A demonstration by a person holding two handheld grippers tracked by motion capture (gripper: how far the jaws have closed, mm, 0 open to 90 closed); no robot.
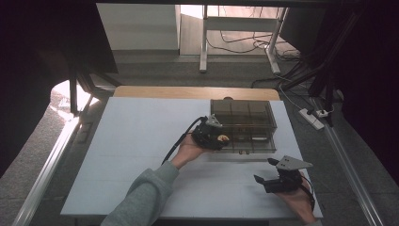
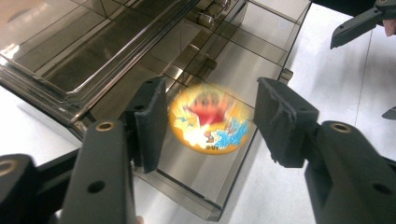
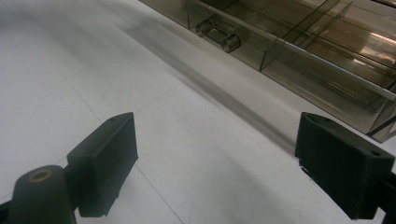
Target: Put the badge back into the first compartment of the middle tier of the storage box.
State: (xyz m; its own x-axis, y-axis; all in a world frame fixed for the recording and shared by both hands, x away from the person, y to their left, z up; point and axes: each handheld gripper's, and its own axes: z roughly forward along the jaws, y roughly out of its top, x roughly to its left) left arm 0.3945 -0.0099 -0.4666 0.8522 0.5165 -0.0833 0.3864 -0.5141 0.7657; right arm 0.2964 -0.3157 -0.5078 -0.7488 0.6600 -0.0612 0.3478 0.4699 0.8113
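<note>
Now my left claw hangs over the round sticker.
Its jaws are spread, not pinching the blurry sticker between them, above a pulled-out drawer of the clear box. My right claw waits wide apart, holding nothing, over the white table.

A yellow-orange disc printed with a red and blue cartoon lies in the smoky-brown clear box.
</note>
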